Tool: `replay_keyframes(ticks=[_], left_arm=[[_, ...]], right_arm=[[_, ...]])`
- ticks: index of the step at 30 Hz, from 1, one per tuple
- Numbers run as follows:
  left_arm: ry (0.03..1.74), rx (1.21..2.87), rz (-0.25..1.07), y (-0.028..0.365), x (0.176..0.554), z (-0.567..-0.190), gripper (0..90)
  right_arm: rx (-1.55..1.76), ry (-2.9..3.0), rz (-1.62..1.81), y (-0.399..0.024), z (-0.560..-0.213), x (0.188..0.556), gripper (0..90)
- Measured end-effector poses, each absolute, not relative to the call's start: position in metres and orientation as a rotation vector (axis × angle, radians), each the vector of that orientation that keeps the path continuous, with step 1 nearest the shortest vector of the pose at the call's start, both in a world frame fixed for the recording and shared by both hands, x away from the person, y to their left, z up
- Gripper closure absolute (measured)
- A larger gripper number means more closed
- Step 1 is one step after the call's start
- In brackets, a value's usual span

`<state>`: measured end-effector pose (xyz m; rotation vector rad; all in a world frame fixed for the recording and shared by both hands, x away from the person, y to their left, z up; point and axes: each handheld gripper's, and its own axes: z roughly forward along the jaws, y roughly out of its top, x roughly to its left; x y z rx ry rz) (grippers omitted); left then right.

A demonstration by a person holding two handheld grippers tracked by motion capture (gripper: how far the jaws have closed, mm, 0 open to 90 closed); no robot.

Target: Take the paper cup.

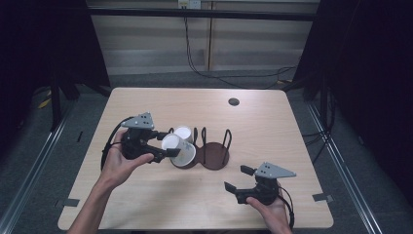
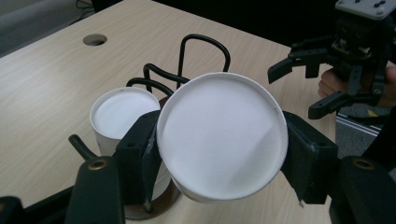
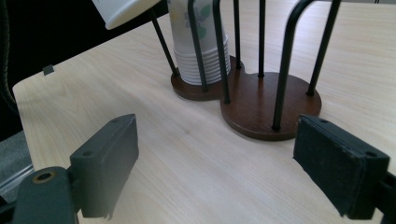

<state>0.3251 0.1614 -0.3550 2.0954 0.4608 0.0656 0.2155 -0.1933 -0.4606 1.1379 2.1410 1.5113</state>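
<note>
I held the left gripper (image 1: pixel 168 145) clamped on a white paper cup (image 2: pixel 222 135) — jaws pressed against its sides, the cup tilted so its closed base faced the left gripper view's camera. The cup hung just above the left compartment of the dark wooden cup rack (image 1: pixel 213 157), which sat near the middle of the tabletop (image 1: pixel 146 200). That compartment carried a stack of paper cups (image 3: pixel 198 44) between its black wire loops; the right compartment's round base lay bare. My right gripper (image 1: pixel 237 178) sat near the tabletop's front right corner — jaws spread wide, nothing between them, pointed toward the rack.
</note>
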Motion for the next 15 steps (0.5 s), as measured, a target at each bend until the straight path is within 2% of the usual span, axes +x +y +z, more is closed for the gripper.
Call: replay_keyframes(ticks=[15], left_arm=[[0.419,2.062,0.041,0.158,0.312,-0.362,36.2]], right_arm=[[0.996,2.194,1.557,-0.171,-0.425,0.234,13.9]])
